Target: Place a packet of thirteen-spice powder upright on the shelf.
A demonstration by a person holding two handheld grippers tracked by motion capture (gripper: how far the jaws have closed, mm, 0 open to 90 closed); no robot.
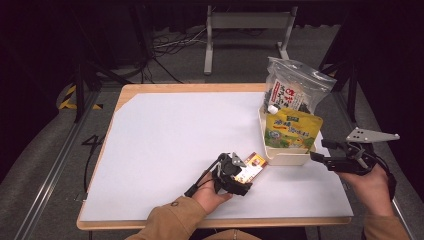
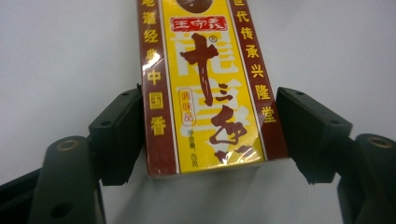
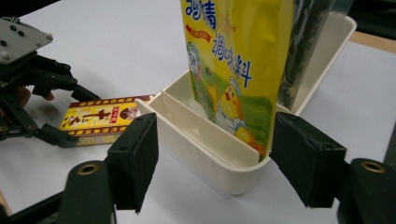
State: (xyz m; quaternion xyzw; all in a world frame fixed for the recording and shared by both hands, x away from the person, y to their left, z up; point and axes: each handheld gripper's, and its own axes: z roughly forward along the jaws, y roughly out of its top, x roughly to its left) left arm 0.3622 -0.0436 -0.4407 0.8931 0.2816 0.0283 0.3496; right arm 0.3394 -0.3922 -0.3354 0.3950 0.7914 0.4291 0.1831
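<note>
Left of the cream tray (image 1: 285, 159) there's loads of bare white table (image 1: 175, 135). The left gripper (image 1: 239, 176) straddles the yellow packet (image 1: 250, 168) just beside the tray, jaws open with the left one touching its edge. The right gripper (image 1: 320, 159) hangs wide open at the tray's near corner, holding nothing.

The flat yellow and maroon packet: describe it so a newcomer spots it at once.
On the white table sheet, look just left of the cream tray. The flat yellow and maroon packet lies there between the left gripper jaws; the two pouches stand upright in the tray.
</note>
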